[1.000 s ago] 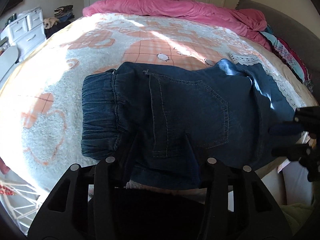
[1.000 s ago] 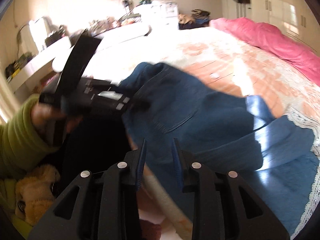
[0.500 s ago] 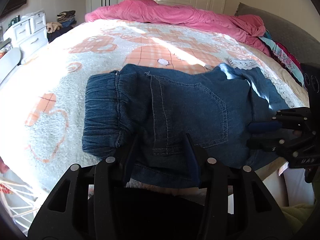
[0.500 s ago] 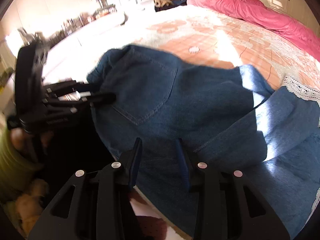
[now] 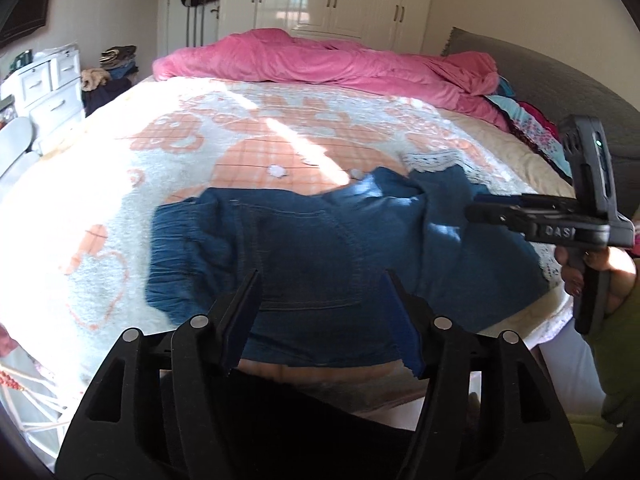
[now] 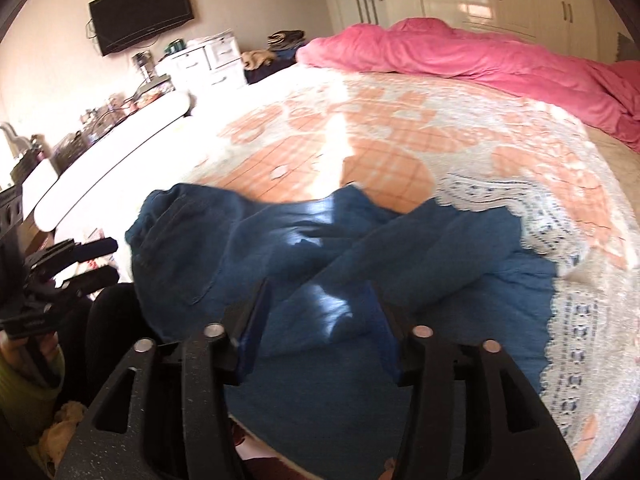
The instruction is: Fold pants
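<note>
Blue denim pants (image 5: 304, 256) lie folded on the near edge of the bed, elastic waistband to the left, back pocket up. In the right wrist view the pants (image 6: 360, 264) look rumpled, with legs bunched toward the right. My left gripper (image 5: 320, 280) is open and empty, hovering just above the near edge of the pants. My right gripper (image 6: 318, 292) is open and empty above the leg part. The right gripper (image 5: 476, 210) also shows in the left wrist view at the right, over the leg end. The left gripper (image 6: 100, 260) shows at the left of the right wrist view.
The bed has a white and orange patterned cover (image 5: 256, 140) with a lace edge (image 6: 568, 320). A pink duvet (image 5: 340, 64) lies bunched at the far side. A grey headboard (image 5: 560, 92) is at the right. White drawers (image 5: 44, 92) and a wall TV (image 6: 140, 20) stand beyond the bed.
Both grippers have pulled back and risen from the pants, and both have opened wider. The pants' leg part now lies more rumpled.
</note>
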Available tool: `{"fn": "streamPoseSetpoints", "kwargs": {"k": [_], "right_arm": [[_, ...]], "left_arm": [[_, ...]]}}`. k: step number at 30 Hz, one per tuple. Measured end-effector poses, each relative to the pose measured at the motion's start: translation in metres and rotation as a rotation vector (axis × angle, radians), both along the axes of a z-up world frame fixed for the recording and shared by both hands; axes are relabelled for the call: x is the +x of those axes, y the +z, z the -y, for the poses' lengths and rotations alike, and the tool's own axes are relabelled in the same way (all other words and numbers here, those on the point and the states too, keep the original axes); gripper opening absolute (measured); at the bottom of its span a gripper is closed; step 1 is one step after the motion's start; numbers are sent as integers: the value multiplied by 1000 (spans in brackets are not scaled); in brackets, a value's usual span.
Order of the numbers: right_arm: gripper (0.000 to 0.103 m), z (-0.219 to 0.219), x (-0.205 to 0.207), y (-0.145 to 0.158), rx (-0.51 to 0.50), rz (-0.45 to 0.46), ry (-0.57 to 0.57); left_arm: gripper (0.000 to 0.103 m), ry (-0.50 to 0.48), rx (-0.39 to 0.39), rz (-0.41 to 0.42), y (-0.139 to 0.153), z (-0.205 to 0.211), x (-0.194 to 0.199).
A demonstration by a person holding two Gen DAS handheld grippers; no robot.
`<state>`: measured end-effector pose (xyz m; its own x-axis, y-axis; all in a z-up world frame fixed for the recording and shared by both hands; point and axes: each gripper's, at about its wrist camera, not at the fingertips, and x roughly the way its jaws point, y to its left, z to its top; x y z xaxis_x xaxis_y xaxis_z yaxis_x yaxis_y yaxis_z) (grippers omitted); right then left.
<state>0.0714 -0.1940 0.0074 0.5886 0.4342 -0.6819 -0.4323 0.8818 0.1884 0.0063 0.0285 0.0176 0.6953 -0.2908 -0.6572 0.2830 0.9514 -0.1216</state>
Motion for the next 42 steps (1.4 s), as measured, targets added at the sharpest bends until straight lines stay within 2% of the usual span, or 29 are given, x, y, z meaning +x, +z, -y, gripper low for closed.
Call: {"fn": "streamPoseSetpoints", "kwargs": {"k": [4,8,13,15,17,21,25,27,29,31,33,36,40,41,42], "right_arm": [[54,15,6,3,-2,12,-44],[60,30,17,8,-25,26,-76],[61,40,39,10,-52,15,-113],[61,43,51,11,-59,9,-126],[61,43,62,11,-63,2,-127],[61,40,89,8,-91,-21,-134],[61,35,121,2,-144,-45,-148],[61,30,135,-2,-185,-44,-142],[64,27,150,-8,-201,-68,-136],[69,23,164,-14,-235,-83,-141],[69,19,180,-22,-283,-101,-153],[69,16,197,-27,-260,-135,-140],[69,15,215,-39,-285,-185,-154],[67,16,219,-43,-285,-201,-152],[60,18,222,-47,-291,-212,-158]], "left_arm": [[53,-80,-22,-39,-5,25,7],[53,-153,-43,-79,-12,50,19],[53,-219,-76,-155,-28,73,37],[50,-235,-81,-186,-35,81,45],[41,-245,-89,-217,-41,88,53],[38,-264,-117,-267,-48,99,72],[36,-268,-129,-282,-54,110,87],[29,-260,-150,-290,-58,112,90],[11,-261,-162,-290,-60,115,91],[6,-270,-174,-287,-60,117,88],[6,-283,-166,-282,-62,121,82],[6,-299,-140,-258,-60,124,74],[6,-304,-124,-244,-60,127,69],[6,-306,-123,-241,-60,128,68],[6,-307,-125,-240,-60,128,68]]}}
